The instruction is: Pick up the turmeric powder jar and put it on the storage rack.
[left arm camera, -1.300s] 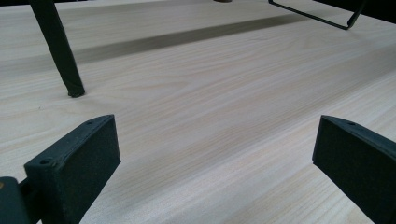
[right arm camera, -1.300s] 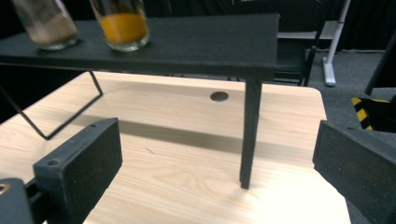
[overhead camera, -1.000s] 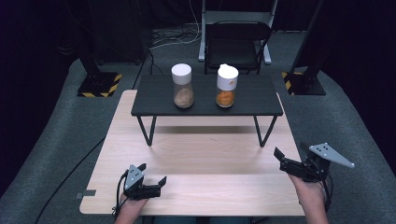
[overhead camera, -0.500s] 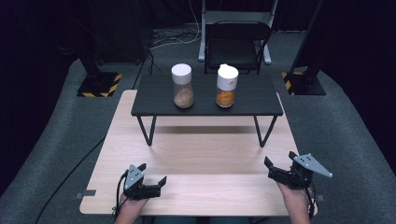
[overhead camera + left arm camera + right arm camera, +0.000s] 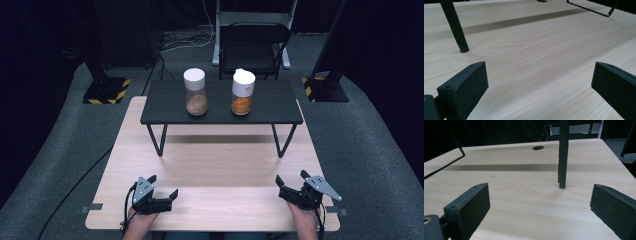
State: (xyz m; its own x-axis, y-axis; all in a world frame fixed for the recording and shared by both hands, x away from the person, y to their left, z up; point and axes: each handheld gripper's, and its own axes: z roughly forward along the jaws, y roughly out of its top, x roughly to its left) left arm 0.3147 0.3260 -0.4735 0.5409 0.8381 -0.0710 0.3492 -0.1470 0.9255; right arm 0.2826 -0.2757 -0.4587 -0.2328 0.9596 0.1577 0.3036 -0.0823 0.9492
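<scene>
Wood table [image 5: 215,165]: both tools spread, empty; jars [image 5: 194,92] seen from high view only

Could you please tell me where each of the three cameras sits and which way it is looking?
High view: above the person's side, looking forward and down on the wooden table, the black shelf with two jars, both hands and the left gripper and right gripper.
Left gripper view: low, along its open jaws across the tabletop to a shelf leg.
Right gripper view: low, along its open jaws to another shelf leg.
Shared: both gripper views show tabletop and shelf legs.
</scene>
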